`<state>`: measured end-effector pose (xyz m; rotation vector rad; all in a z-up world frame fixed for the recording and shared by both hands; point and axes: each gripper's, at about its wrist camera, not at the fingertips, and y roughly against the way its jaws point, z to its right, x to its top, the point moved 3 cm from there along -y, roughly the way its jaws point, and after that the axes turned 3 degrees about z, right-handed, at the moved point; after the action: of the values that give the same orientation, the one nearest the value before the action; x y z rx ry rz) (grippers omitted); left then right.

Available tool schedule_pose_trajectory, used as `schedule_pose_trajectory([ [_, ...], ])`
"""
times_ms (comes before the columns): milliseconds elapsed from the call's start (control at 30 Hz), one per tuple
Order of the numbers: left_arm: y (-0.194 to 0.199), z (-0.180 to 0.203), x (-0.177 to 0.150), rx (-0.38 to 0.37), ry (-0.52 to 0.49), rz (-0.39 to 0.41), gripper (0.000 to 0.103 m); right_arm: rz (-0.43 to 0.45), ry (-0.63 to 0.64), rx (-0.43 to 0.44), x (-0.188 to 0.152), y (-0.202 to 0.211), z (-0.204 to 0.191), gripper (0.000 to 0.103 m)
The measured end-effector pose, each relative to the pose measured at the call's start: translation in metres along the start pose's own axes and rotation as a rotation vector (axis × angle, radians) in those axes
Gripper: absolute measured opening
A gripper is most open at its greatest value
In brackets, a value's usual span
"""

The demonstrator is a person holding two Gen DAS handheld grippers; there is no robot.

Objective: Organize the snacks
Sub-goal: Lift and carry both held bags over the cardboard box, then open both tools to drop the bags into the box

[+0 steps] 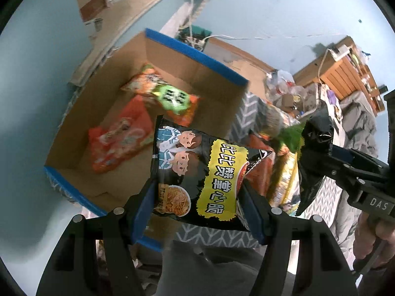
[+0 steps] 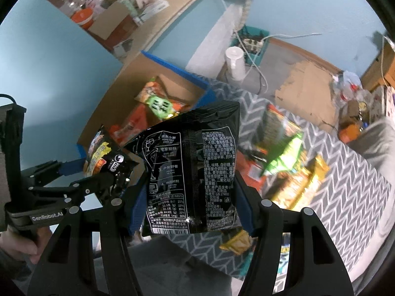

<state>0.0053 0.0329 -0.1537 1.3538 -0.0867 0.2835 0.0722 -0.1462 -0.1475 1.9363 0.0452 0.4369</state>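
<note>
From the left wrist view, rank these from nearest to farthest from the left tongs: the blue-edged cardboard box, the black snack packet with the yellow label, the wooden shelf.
1. Black snack packet with the yellow label: clamped in the left tongs.
2. Blue-edged cardboard box: just behind the packet, upper left, with orange packets inside.
3. Wooden shelf: far upper right, against the wall.

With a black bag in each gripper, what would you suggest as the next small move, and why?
Probably carry the left gripper and its black bag over the cardboard box and let go there: two orange packets already lie inside, and this bag hangs just past the box's near edge.
</note>
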Motion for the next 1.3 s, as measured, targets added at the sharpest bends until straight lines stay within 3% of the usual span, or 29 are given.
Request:
schedule_pose_trajectory([
  [600,-0.007,-0.085,0.019,0.092,0.047,0.01,0.068,-0.054,0.092,0.029,0.05,-0.062,-0.073,0.062],
  [1100,-0.019,-0.111,0.028,0.117,0.085,-0.02,0.07,-0.079,0.098,0.019,0.067,-0.09,-0.095,0.063],
  [1300,-0.017,-0.109,0.026,0.114,0.091,-0.027,0.071,-0.069,0.086,0.021,0.066,-0.085,-0.092,0.071],
])
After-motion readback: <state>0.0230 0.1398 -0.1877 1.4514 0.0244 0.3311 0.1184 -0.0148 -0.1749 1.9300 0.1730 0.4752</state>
